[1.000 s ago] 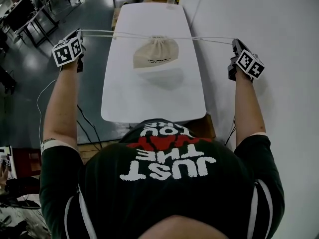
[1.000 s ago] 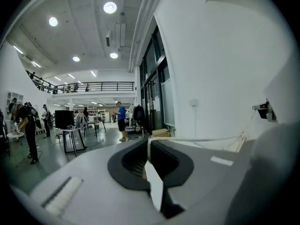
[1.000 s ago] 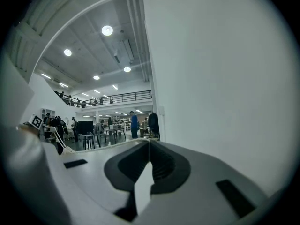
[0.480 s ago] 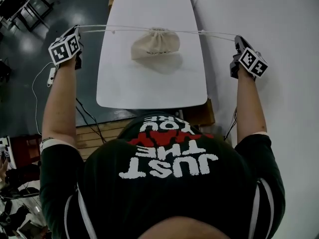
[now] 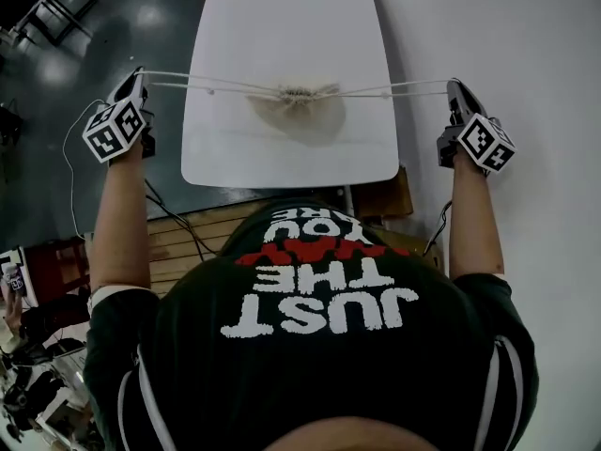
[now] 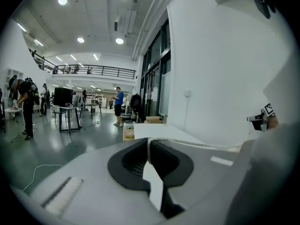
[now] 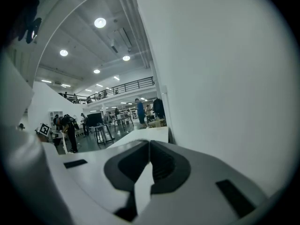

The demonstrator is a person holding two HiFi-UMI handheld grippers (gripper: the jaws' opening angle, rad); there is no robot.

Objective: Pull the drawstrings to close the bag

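Note:
A small beige drawstring bag (image 5: 299,114) sits on the white table (image 5: 282,26), its neck (image 5: 299,92) gathered tight. White drawstrings (image 5: 211,85) run taut from the neck out to both sides. Off the table's left edge, my left gripper (image 5: 139,76) is shut on the left cords; in the left gripper view its jaws (image 6: 148,142) are closed with a cord (image 6: 187,142) leaving the tips to the right. My right gripper (image 5: 455,88), off the table's right edge by the wall, is shut on the right cords (image 5: 399,89). No cord shows at its closed jaws (image 7: 149,144) in the right gripper view.
A white wall (image 5: 507,26) runs close along the table's right side. Wooden boards (image 5: 188,242) and a cable (image 5: 70,158) lie on the dark floor at the left. People and tables (image 6: 70,111) stand far off in the hall.
Both grippers have come down and toward me with the cords still in them. The bag has sunk with them and now looks flatter on the table.

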